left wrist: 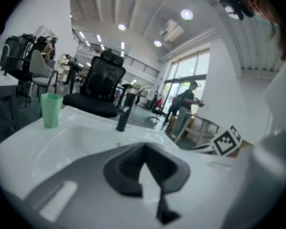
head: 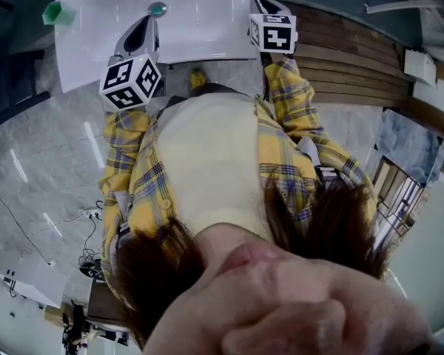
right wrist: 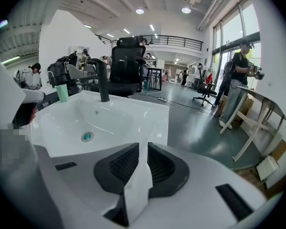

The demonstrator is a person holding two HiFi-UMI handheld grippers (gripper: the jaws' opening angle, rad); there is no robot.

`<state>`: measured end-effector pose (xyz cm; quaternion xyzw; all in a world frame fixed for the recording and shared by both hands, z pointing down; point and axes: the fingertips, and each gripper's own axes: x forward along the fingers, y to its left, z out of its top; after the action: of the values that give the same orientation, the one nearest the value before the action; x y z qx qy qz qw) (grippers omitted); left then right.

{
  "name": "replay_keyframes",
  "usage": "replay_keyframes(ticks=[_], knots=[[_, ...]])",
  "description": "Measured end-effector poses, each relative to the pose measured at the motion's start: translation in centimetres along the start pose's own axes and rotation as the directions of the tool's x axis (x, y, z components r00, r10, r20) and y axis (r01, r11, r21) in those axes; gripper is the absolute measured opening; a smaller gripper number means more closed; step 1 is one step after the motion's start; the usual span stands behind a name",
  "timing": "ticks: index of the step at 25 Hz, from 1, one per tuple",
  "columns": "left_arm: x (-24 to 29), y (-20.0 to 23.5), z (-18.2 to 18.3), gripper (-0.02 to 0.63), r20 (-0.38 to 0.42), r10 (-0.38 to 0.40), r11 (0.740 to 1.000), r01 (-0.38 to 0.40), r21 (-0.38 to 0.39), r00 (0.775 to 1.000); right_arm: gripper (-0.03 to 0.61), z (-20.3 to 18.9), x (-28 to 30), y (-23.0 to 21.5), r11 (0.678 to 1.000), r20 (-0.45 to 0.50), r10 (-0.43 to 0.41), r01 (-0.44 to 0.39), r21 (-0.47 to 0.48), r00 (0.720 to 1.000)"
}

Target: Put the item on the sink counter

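Note:
The white sink counter lies before me, with a basin, a teal drain and a black faucet. A green cup stands on its far left corner. My right gripper hovers at the counter's near right corner, shut on a thin white flat item that runs back between the pads. The left gripper hangs over the basin's near edge, its tips meeting with nothing between them. In the head view both grippers, left and right, point at the sink.
A black office chair stands behind the faucet. A person stands beside a folding table to the right. Wooden flooring runs right of the sink. My own body fills the lower head view.

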<state>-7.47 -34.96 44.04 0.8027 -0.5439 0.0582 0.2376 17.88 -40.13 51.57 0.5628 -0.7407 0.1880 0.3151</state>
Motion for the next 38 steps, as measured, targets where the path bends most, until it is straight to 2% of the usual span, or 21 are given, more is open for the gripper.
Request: replay_keyframes(ticks=[12, 21, 28, 38], knots=[[-3.3, 1.1, -0.3, 0.006, 0.002, -0.007, 1.000, 0.007, -0.006, 1.000, 0.029, 0.5, -3.2, 2.6, 0.998, 0.065, 0.011, -0.015, 0.069, 0.998], [-5.6, 1.3, -0.9, 0.005, -0.001, -0.004, 1.000, 0.004, -0.008, 1.000, 0.015, -0.3, -5.3, 4.9, 0.997, 0.092, 0.041, -0.047, 0.064, 0.995], [-7.3, 1.7, -1.6, 0.005, -0.002, 0.010, 1.000, -0.010, -0.004, 1.000, 0.014, -0.8, -6.6, 6.9, 0.991, 0.113, 0.085, -0.095, 0.090, 0.990], [-8.8, 2.3, -2.3, 0.005, -0.006, 0.031, 0.999, -0.031, -0.019, 0.999, 0.014, 0.1, -8.8, 10.5, 0.974, 0.168, 0.184, -0.203, 0.101, 0.968]])
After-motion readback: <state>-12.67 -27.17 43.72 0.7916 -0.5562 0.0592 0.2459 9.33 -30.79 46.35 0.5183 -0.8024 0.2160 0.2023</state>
